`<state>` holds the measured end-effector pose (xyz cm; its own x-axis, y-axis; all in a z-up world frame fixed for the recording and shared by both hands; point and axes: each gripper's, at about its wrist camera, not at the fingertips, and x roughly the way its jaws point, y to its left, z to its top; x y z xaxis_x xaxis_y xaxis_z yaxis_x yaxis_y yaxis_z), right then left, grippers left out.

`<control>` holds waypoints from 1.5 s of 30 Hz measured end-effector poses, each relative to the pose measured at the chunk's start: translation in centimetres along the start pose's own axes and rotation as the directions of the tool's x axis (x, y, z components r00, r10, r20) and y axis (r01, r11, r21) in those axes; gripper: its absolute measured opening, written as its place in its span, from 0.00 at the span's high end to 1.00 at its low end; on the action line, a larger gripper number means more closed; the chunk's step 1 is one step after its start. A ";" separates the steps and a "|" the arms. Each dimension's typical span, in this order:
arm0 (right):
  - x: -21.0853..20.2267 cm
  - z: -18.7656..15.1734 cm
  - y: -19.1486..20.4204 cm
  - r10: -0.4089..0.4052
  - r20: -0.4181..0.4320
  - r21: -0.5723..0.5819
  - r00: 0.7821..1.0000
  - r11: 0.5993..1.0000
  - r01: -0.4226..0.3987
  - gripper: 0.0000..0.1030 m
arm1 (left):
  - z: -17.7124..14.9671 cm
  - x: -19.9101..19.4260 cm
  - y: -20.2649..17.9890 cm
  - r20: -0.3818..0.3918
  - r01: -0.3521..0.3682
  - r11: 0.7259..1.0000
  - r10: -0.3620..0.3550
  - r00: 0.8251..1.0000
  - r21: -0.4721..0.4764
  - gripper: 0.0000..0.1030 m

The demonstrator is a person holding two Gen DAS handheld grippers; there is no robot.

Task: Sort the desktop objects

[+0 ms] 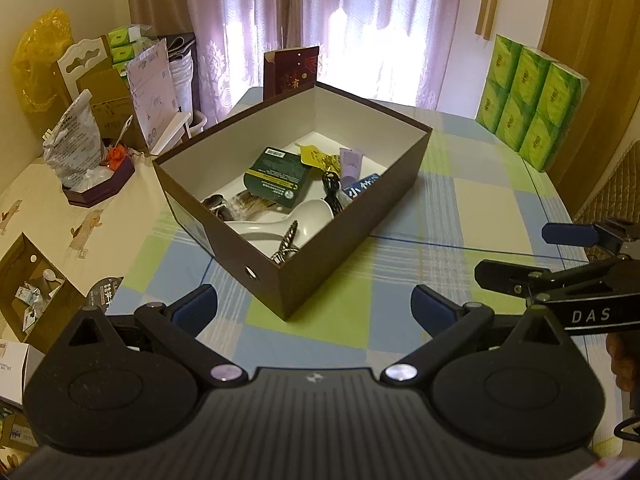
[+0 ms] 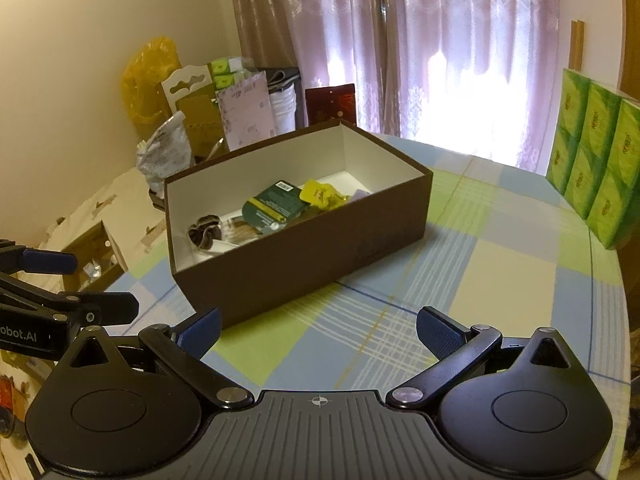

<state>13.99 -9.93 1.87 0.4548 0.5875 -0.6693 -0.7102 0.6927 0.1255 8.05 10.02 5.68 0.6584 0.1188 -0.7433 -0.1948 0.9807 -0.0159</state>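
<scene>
A brown cardboard box with a white inside stands on the checked tablecloth. Inside lie a dark green packet, a yellow packet, a white ladle, a patterned hair clip, a blue tube, a black cable and a brown scrunchie. My left gripper hovers open before the box's near corner, nothing between its fingers. My right gripper is open too, just short of the box's long side, holding nothing.
Green tissue packs are stacked at the table's right edge. A cluttered side table with bags and cartons lies to the left. A dark red carton stands behind the box. Checked tablecloth stretches right of the box.
</scene>
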 end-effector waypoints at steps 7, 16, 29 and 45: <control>-0.6 -0.9 -0.7 0.013 -0.006 -0.015 1.000 1.000 -0.013 0.02 | -0.8 -0.6 -1.5 0.002 -0.011 1.000 0.011 1.000 0.004 0.01; -1.1 -1.8 -1.1 0.021 -0.011 -0.043 1.000 0.999 -0.021 0.02 | -1.6 -0.6 -2.7 -0.011 -0.031 1.000 0.031 0.999 -0.002 0.01; -1.8 -3.0 -1.5 0.023 -0.024 -0.064 0.999 0.998 -0.025 0.02 | -2.9 -0.9 -3.9 -0.022 -0.046 0.999 0.046 0.999 -0.009 0.01; -1.6 -4.0 -1.5 0.032 -0.053 -0.087 0.998 0.996 -0.036 0.02 | -3.6 -0.8 -4.2 -0.036 -0.075 0.997 0.074 0.997 -0.013 0.01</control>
<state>12.23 -13.55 -0.18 0.4025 0.5860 -0.7032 -0.7703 0.6319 0.0857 5.71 5.27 3.92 0.6151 0.1855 -0.7663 -0.2533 0.9669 0.0307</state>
